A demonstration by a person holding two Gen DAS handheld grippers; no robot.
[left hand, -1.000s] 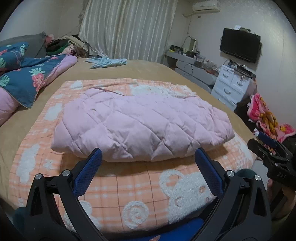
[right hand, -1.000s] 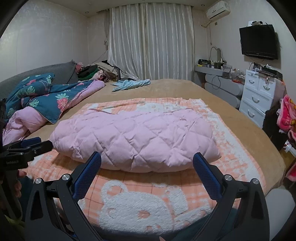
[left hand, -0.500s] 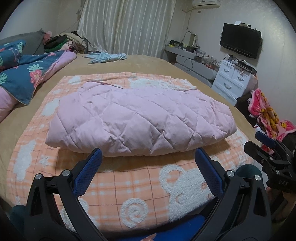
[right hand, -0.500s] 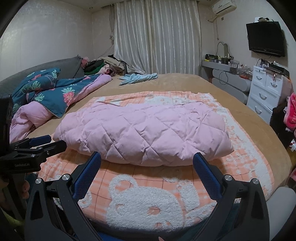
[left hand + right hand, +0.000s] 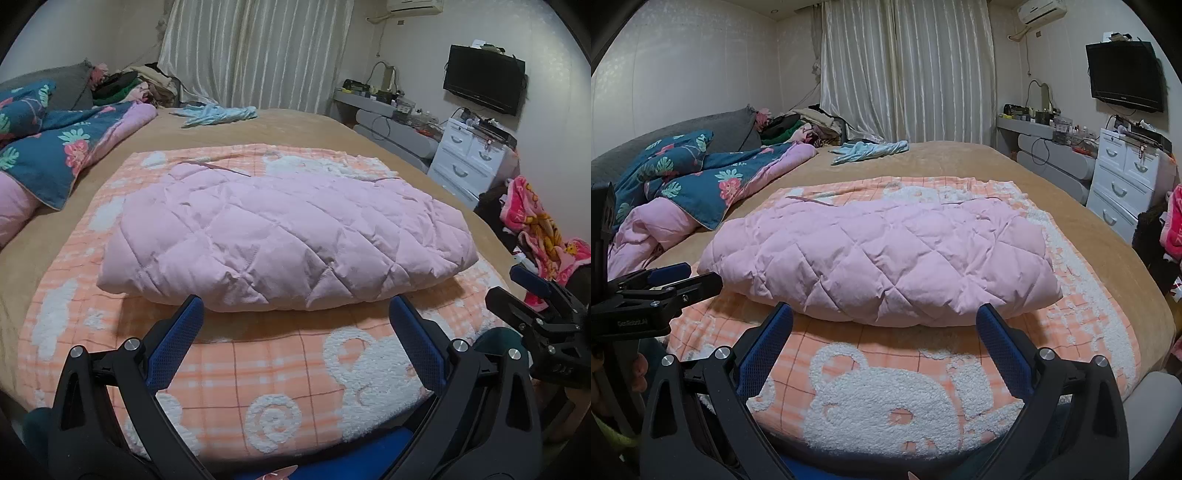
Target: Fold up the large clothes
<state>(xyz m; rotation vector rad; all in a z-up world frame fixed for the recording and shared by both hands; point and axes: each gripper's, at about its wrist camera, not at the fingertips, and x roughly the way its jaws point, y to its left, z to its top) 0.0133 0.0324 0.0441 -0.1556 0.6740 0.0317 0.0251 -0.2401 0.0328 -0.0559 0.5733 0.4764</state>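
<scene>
A pink quilted garment (image 5: 280,236) lies folded into a thick oblong on an orange checked blanket (image 5: 273,373) with white bear shapes, spread on the bed. It also shows in the right wrist view (image 5: 882,258). My left gripper (image 5: 295,314) is open and empty, just short of the garment's near edge. My right gripper (image 5: 884,321) is open and empty, close to the same near edge. Each gripper shows in the other's view: the right one at the right edge (image 5: 532,295), the left one at the left edge (image 5: 665,284).
A blue floral duvet (image 5: 698,177) with pink lining lies heaped at the left. A light blue cloth (image 5: 871,149) lies at the far end of the tan bed (image 5: 1071,229). White drawers (image 5: 1126,184), a TV (image 5: 1126,77) and a pink towel (image 5: 539,229) stand at the right.
Both grippers have moved forward and a little up toward the folded garment, which looks larger now. Both stay open. The garment has not moved.
</scene>
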